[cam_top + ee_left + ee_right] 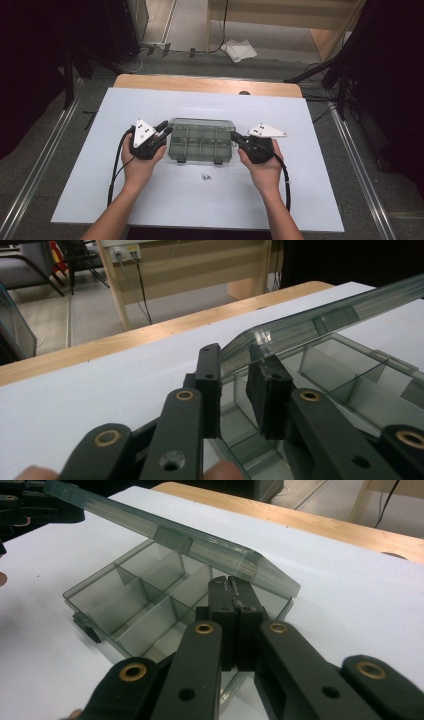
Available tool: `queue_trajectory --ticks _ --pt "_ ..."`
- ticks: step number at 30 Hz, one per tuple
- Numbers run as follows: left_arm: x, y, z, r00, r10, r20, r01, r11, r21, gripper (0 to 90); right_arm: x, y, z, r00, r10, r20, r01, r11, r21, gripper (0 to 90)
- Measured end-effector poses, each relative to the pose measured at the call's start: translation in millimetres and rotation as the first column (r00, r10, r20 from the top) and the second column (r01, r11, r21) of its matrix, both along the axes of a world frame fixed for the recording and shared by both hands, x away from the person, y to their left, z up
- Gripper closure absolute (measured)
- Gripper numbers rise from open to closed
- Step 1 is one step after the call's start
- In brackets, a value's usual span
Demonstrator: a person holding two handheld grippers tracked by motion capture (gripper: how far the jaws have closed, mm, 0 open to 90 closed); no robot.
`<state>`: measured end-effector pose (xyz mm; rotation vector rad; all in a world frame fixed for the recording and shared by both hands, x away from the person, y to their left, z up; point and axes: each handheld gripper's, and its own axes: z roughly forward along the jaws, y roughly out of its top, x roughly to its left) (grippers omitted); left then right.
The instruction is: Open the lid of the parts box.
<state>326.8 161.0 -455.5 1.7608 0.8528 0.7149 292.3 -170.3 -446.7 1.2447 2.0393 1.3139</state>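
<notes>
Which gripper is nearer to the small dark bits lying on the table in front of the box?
Roughly equal. The small bits lie between both hands: left gripper at the box's left end, right gripper at its right end.

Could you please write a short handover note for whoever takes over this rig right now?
Left gripper: jaws slightly apart at the left corner of the lid; the pads do not seem to press it.
Right gripper: shut, tips under the lid's right corner.
The clear compartment box sits mid-table, lid raised part-way; the visible compartments look empty.
Small parts lie in front of the box.
Done: the lid is lifted.
Left: probably opening the lid fully and loading the parts.
</notes>
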Motion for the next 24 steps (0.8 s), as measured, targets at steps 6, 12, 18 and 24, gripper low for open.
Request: queue_trajectory --ticks 6,12,18,24 --pt "1.5 0.1 1.3 1.0 0.007 -0.006 -0.008 0.9999 -0.009 76.9 -1.6 -0.7 -4.0 0.9998 -0.021 0.0 0.021 1.0 -0.001 82.5" --pt "2.7 -0.6 3.0 0.9999 0.011 -0.01 -0.011 0.9998 -0.017 76.8 -0.1 -1.9 -11.2 0.9949 -0.101 0.001 0.101 0.995 -0.003 69.6" --pt "4.4 -0.2 4.7 0.9998 0.009 -0.015 -0.009 0.9995 -0.03 76.8 19.5 -1.3 -24.4 0.9905 -0.137 0.009 0.137 0.99 -0.028 65.5" --pt "5.2 -0.6 5.9 0.9997 0.014 -0.022 -0.015 0.9993 -0.033 76.9 27.4 3.5 -28.5 0.9891 -0.145 0.025 0.146 0.989 -0.022 68.5"
